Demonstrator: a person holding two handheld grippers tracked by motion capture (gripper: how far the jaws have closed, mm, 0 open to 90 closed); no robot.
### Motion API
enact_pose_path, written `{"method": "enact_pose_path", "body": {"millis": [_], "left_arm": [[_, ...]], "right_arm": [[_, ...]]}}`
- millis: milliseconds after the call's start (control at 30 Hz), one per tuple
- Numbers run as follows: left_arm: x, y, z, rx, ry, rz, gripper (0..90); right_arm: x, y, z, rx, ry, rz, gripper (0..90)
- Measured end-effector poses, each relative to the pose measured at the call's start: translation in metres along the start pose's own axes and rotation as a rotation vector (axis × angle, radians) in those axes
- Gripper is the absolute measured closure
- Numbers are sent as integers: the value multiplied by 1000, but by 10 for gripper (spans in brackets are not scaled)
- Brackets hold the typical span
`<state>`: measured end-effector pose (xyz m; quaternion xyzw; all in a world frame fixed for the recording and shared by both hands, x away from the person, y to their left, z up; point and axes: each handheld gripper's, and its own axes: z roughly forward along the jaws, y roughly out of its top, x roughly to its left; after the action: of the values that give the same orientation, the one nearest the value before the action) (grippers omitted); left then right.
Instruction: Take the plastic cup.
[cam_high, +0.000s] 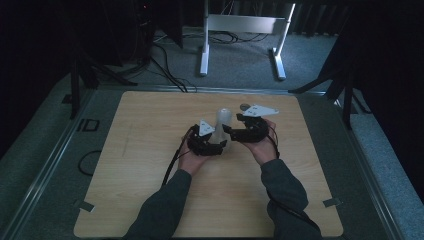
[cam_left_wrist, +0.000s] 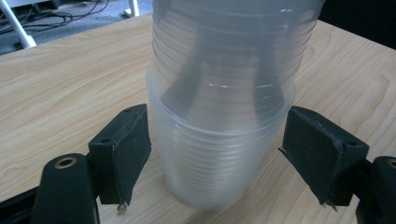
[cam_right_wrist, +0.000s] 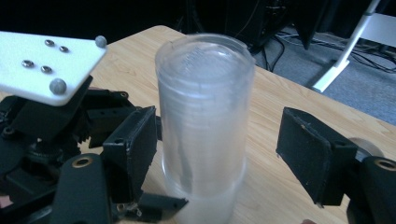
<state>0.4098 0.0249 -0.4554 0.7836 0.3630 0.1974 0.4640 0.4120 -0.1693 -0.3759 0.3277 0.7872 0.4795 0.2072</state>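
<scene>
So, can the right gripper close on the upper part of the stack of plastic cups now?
Probably yes. The right gripper stands open with the stack of plastic cups between its jaws, and nothing lies between them. The left gripper brackets the stack lower down, apparently out of the way.

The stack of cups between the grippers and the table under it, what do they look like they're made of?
Stack of cups: probably thin clear plastic, slightly frosted; the jaws and wood grain show through, with ribbed nested rims. Table: pale wood or wood-look laminate, matte; grain lines are visible.
</scene>
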Motion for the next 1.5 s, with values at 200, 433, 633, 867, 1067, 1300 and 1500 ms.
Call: {"method": "enact_pose_path", "body": {"millis": [200,433,633,867,1067,1300,1500], "left_arm": [[0,0,0,-10,2,4,241],[0,0,0,-13,-1,6,248],[0,1,-1,-16,-1,2,256],[0,1,-3,-20,1,9,266],[0,1,-3,-22,4,13,271],[-1,2,-4,-26,9,19,280],[0,2,-5,-32,9,19,288]], "right_arm": [[3,5,8,1,11,-1,284],[2,10,13,-9,19,14,283],[3,18,20,-10,21,11,286],[5,21,25,-8,24,7,347],[1,20,25,-2,33,32,385],[1,22,24,-1,30,25,387],[0,23,23,-3,32,29,386]]}}
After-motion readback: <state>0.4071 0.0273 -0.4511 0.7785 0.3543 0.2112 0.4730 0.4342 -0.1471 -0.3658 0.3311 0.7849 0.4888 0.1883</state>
